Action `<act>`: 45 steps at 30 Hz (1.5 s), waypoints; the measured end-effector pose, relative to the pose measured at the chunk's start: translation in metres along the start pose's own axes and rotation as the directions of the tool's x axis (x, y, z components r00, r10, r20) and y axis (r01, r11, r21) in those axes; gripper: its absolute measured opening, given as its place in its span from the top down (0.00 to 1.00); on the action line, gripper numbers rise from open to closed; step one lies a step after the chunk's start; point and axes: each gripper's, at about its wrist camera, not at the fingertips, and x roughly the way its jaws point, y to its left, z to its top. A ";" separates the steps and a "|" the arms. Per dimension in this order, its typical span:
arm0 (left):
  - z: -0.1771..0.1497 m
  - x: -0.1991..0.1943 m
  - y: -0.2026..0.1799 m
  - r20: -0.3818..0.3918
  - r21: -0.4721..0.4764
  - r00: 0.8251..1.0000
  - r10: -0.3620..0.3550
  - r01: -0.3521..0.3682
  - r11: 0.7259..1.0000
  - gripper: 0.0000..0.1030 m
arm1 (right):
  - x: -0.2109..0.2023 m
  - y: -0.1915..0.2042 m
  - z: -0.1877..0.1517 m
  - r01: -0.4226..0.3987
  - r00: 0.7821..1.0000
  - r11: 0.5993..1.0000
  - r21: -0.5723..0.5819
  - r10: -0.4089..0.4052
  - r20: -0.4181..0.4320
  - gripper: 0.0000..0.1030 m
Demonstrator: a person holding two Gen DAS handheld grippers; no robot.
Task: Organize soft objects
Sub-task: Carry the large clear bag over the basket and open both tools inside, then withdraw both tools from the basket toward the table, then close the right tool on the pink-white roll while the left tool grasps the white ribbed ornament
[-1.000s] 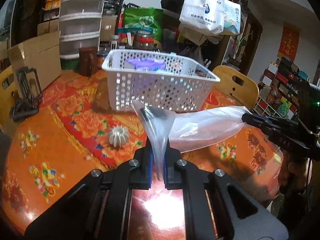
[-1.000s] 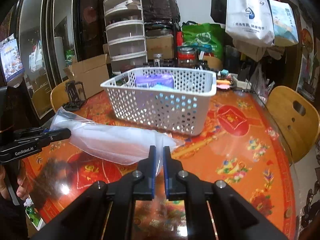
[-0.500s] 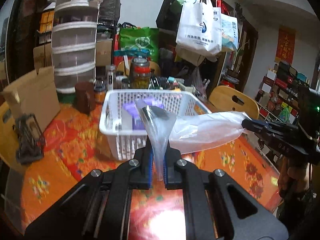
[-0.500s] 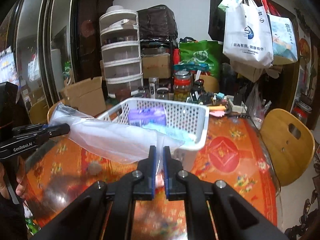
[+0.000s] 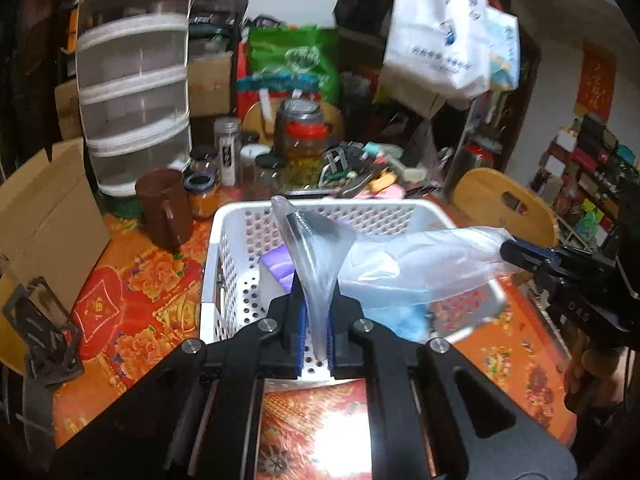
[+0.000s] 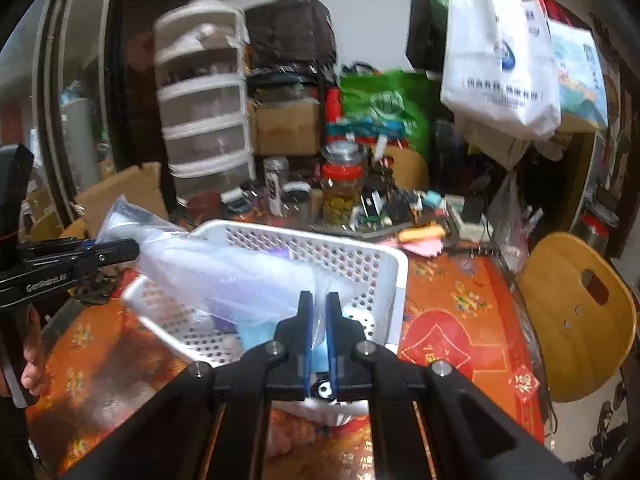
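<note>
A clear plastic bag [image 5: 416, 268] hangs stretched between my two grippers, above the white perforated basket [image 5: 224, 240]. My left gripper [image 5: 317, 312] is shut on one end of the bag. My right gripper [image 6: 319, 320] is shut on the other end; it also shows in the left wrist view [image 5: 516, 254]. In the right wrist view the bag [image 6: 224, 276] spans over the basket [image 6: 384, 272] to the left gripper [image 6: 124, 252]. A purple pack [image 5: 280, 264] and a light blue soft item [image 5: 404, 316] lie inside the basket.
The table has an orange-red floral cloth [image 5: 152, 292]. A brown mug [image 5: 164, 208], jars [image 5: 304, 144] and clutter stand behind the basket. A cardboard box [image 5: 44, 216] is at left, a black stand [image 5: 44, 340] at front left, a wooden chair [image 6: 580, 312] at right.
Both grippers have risen and moved forward with the bag, from low in front of the basket to above it. The basket's inside now shows from above.
</note>
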 end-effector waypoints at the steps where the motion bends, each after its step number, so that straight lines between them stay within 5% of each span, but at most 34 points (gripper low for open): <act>1: 0.000 0.012 0.002 -0.015 -0.001 1.000 0.018 -0.018 1.000 0.93 | 0.008 -0.002 -0.001 -0.004 1.000 1.000 0.000 0.004 -0.005 0.95; 6: -0.012 0.046 0.010 -0.051 0.000 0.998 0.034 -0.034 0.999 0.93 | 0.042 -0.009 -0.012 0.010 0.999 1.000 -0.013 -0.011 -0.043 0.95; 8: -0.013 0.057 0.012 -0.053 0.003 0.996 0.069 -0.069 0.998 0.83 | 0.051 -0.009 -0.016 0.004 0.998 1.000 -0.007 -0.005 -0.064 0.95; 10: -0.017 0.065 0.015 -0.072 0.009 0.994 0.080 -0.079 0.997 0.57 | 0.056 -0.009 -0.019 0.014 0.997 1.000 -0.003 -0.014 -0.075 0.95; 12: -0.023 0.069 0.016 -0.087 0.019 0.992 0.093 -0.091 0.996 0.17 | 0.055 -0.010 -0.021 0.023 0.997 1.000 0.006 -0.022 -0.077 0.92; 14: -0.029 0.064 0.015 -0.048 0.042 0.990 0.134 -0.132 0.990 0.15 | 0.051 -0.012 -0.024 0.025 0.997 1.000 0.012 -0.025 -0.071 0.74; 16: -0.030 0.057 0.014 -0.029 0.047 0.989 0.145 -0.144 0.989 0.15 | 0.046 -0.012 -0.026 0.030 0.998 0.999 0.020 -0.029 -0.063 0.35; 17: -0.030 0.053 0.013 -0.026 0.044 0.988 0.152 -0.151 0.988 0.14 | 0.042 -0.012 -0.029 0.034 0.998 0.999 0.019 -0.033 -0.054 0.32; 24: -0.037 0.007 0.015 0.019 0.045 0.982 0.189 -0.189 0.981 0.12 | 0.020 -0.013 -0.050 -0.022 0.998 0.998 0.066 0.025 -0.051 0.31; 32: -0.105 -0.034 0.031 -0.021 -0.009 0.978 0.208 -0.208 0.978 0.10 | -0.015 -0.006 -0.097 -0.042 0.998 0.996 0.082 0.045 -0.034 0.25; 45: -0.200 0.001 0.049 -0.192 -0.049 0.965 0.180 -0.192 0.980 0.10 | 0.024 0.031 -0.154 -0.120 0.970 0.992 0.048 0.127 -0.209 0.22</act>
